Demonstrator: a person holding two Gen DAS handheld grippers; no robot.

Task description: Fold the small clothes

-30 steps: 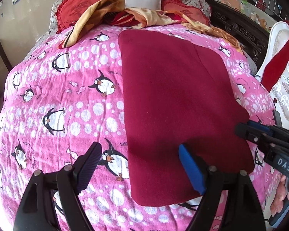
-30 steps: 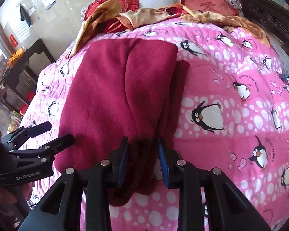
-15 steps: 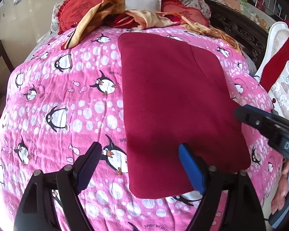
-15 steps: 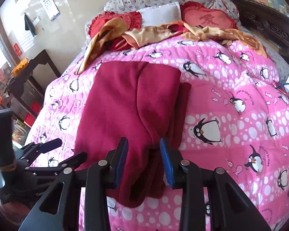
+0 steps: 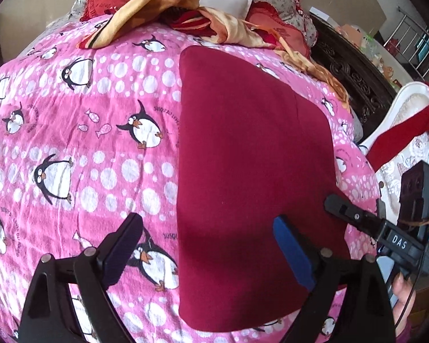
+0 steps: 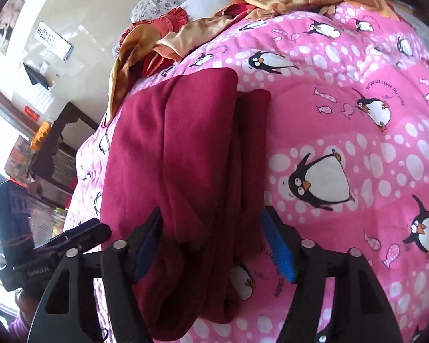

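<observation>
A dark red garment [image 5: 251,154] lies folded lengthwise on the pink penguin bedspread [image 5: 71,143]. It also shows in the right wrist view [image 6: 180,157], with a layered fold along its right side. My left gripper [image 5: 211,248] is open and empty, over the garment's near left edge. My right gripper [image 6: 214,245] is open and straddles the garment's near end, its pads apart from the cloth. Each gripper shows at the edge of the other's view.
A heap of orange, red and white clothes and pillows [image 5: 186,3] lies at the head of the bed. A dark carved bed frame [image 5: 354,80] and a white chair with a red cloth [image 5: 400,125] stand to the right. A dark shelf [image 6: 57,154] stands left of the bed.
My right gripper was shut on the garment's near end, then opened wide and let it go. Both grippers have shifted a little over the bed.
</observation>
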